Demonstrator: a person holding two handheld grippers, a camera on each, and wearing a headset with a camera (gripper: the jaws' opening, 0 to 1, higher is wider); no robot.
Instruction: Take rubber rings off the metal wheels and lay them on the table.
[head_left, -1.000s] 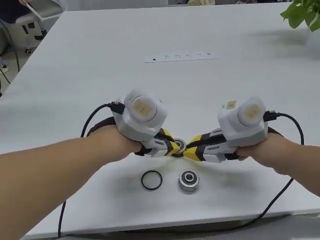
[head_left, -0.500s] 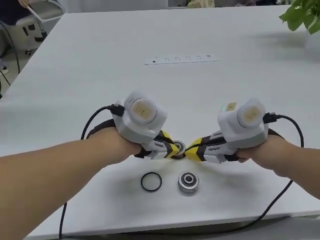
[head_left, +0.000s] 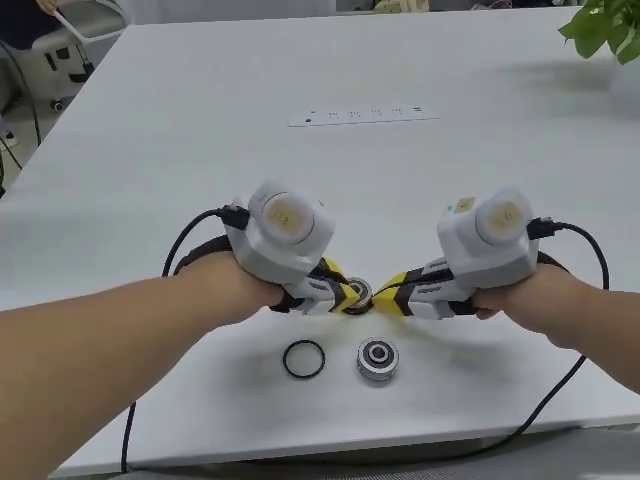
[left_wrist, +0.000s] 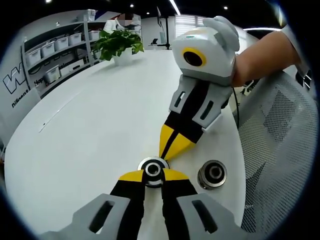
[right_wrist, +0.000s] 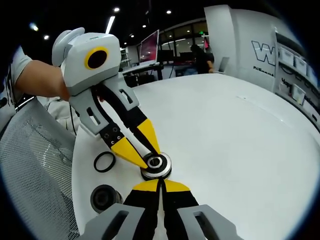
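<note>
The right hand-held gripper (right_wrist: 160, 184), its 2 yellow-tipped jaws pressed together, touches the round silver metal wheel (right_wrist: 156, 164) clamped by the left hand-held gripper (right_wrist: 148, 156); a loose black rubber ring (right_wrist: 104, 161) and a 2nd metal wheel (right_wrist: 104, 197) lie on the white desk (right_wrist: 225, 130)

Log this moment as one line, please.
left gripper: shut on metal wheel | right gripper: shut, tips at its rim | table: loose rubber ring, second wheel

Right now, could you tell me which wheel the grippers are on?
The farther wheel, where the left gripper and right gripper tips meet. The other wheel lies untouched nearer you, beside a loose ring.
</note>
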